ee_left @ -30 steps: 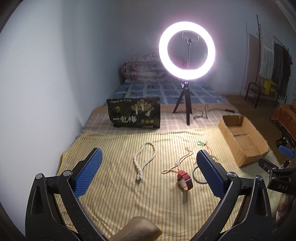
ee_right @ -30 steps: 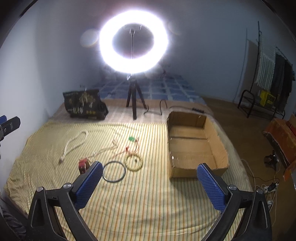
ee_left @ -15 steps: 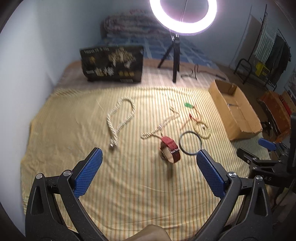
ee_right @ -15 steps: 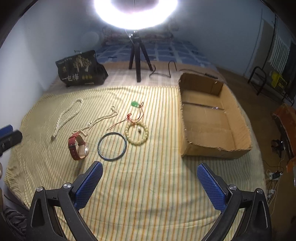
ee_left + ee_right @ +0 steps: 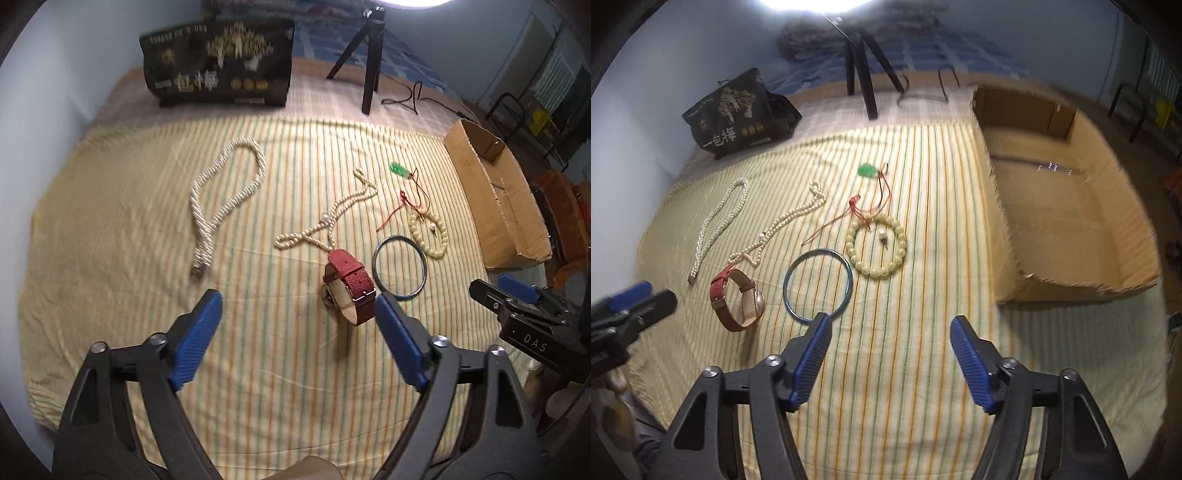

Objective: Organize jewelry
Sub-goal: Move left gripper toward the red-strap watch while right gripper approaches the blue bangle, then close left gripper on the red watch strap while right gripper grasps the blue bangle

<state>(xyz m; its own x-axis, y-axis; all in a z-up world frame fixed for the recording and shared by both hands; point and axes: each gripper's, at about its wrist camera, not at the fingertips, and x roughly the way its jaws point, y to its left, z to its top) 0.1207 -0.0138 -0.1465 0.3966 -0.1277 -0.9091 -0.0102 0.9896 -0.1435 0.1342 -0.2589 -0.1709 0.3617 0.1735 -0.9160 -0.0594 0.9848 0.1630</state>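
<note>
Watch (image 5: 738, 299) lies left of bangle (image 5: 817, 286); box (image 5: 1067, 221) right.

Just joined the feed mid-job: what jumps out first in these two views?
Jewelry lies spread on the striped yellow sheet: a red-strapped watch standing on its edge, with a blue bangle and a pale bead bracelet to its right. An empty cardboard box sits at the right edge. Both the left hand-held gripper and right hand-held gripper are open and hold nothing.

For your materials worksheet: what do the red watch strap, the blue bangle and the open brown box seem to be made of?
Red watch strap: probably textured leather or fabric, matte, grainy. Thin blue bangle: glass or plastic perhaps, glossy. Open brown box: corrugated cardboard, ragged torn edges.
</note>
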